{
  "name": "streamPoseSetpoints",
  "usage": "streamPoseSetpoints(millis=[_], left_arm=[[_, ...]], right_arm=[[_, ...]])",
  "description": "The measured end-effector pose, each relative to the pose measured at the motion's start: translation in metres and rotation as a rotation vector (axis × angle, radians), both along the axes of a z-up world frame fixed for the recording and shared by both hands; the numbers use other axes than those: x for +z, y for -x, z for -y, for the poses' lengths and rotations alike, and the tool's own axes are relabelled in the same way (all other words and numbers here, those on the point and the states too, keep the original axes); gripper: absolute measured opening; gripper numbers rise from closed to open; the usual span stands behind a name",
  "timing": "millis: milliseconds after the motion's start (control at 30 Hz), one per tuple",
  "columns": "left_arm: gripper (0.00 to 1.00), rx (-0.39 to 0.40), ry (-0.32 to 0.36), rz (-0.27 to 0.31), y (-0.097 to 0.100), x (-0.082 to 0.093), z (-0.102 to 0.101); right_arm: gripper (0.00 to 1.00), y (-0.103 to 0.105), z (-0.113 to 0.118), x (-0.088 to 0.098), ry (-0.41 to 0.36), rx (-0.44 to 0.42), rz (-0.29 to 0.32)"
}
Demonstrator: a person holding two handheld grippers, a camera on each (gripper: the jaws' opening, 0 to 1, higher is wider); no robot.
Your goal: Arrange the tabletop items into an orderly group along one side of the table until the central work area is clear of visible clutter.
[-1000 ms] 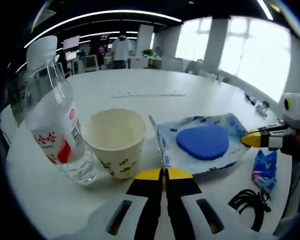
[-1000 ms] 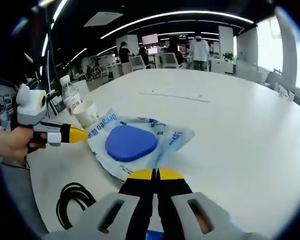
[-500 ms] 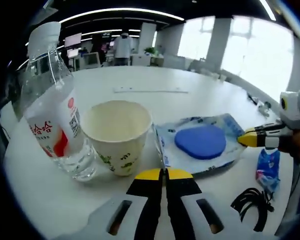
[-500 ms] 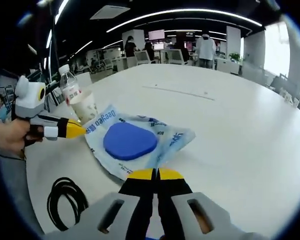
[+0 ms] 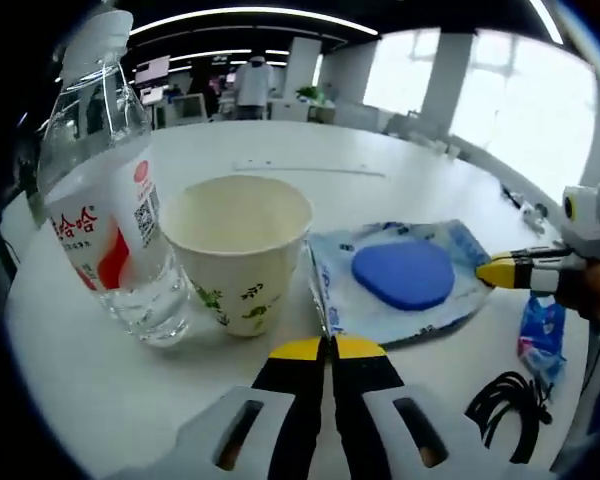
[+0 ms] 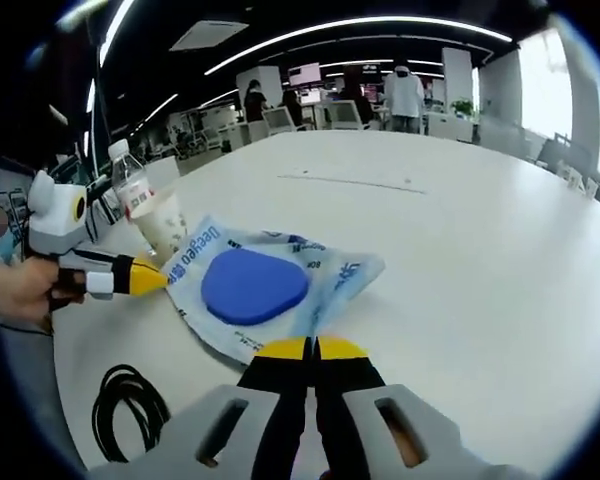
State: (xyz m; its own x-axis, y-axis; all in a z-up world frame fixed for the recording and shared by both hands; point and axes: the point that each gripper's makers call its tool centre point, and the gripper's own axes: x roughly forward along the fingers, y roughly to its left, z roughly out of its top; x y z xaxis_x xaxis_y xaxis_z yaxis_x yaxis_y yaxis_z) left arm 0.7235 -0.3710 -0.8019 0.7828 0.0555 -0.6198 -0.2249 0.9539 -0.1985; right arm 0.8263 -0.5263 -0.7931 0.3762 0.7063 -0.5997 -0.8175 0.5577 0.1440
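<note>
The blue packet [image 5: 405,280] lies flat on the worktop [image 6: 460,230] just right of the paper cup [image 5: 240,250], each closed gripper's [image 5: 328,347] [image 6: 312,347] fingers pinching an opposite edge.

In your left gripper view, the bottle [image 5: 105,215] stood left of the cup [image 5: 238,250], touching it. The pouch [image 5: 400,280] lay right of the cup, just beside it. Further right lay a small packet [image 5: 540,340], with the coiled cable [image 5: 507,400] nearer you.
</note>
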Motion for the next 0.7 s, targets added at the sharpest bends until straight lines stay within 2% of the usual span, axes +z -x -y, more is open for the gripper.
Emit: streamPoseSetpoints(millis=[100, 233, 300, 433, 500, 567, 700], left_arm=[[0.0, 0.007, 0.006, 0.009, 0.0, 0.001, 0.0], [0.0, 0.012, 0.013, 0.01, 0.0, 0.0, -0.001], [0.0, 0.051, 0.047, 0.011, 0.001, -0.002, 0.0], [0.0, 0.031, 0.0, 0.009, 0.001, -0.002, 0.001], [0.0, 0.047, 0.011, 0.013, 0.001, -0.002, 0.0], [0.0, 0.058, 0.027, 0.012, 0.001, -0.002, 0.0], [0.0, 0.06, 0.031, 0.007, 0.002, -0.002, 0.0]], right_arm=[[0.0, 0.0, 0.002, -0.005, -0.013, -0.026, -0.044], [0.0, 0.001, 0.001, -0.01, -0.001, -0.022, -0.036], [0.0, 0.002, 0.001, -0.012, 0.01, 0.003, -0.02], [0.0, 0.002, 0.0, -0.012, 0.044, 0.051, 0.012], [0.0, 0.002, 0.0, -0.013, 0.043, 0.047, 0.007], [0.0, 0.002, 0.001, -0.013, 0.001, -0.009, -0.043], [0.0, 0.002, 0.001, -0.012, 0.018, 0.0, -0.02]])
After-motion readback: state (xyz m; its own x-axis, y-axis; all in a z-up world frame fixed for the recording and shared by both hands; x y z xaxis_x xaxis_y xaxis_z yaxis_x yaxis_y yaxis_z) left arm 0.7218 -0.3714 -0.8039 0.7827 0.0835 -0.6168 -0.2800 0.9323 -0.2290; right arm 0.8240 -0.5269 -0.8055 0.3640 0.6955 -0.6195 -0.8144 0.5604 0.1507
